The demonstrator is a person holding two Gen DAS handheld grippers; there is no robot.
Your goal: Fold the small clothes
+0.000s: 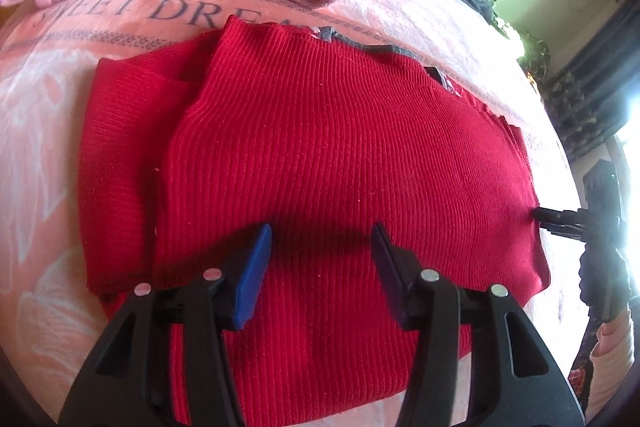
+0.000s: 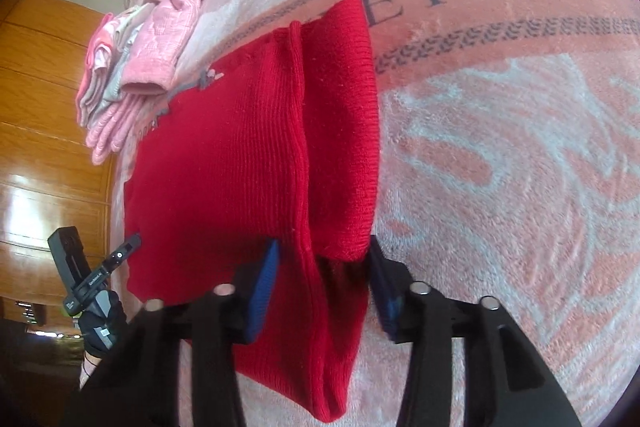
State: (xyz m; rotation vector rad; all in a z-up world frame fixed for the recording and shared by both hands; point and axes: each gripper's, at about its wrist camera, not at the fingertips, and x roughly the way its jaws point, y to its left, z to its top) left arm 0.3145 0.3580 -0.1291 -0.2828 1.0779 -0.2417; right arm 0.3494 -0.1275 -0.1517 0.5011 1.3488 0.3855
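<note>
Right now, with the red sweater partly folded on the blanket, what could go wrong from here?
1. The right gripper stands open around a loose fold of the red sweater; closing may catch only the top layer.
2. The left gripper hovers open, holding nothing, so a pull could drag the whole sweater.
3. The pink clothes pile touches the sweater's far edge and may be disturbed.

I am wearing a black glove [image 2: 102,323] and a pale sleeve [image 1: 612,359]; my grippers [image 1: 322,267] are showing black arms, blue pads [image 1: 253,277] and round silver screws [image 1: 430,275]
</note>
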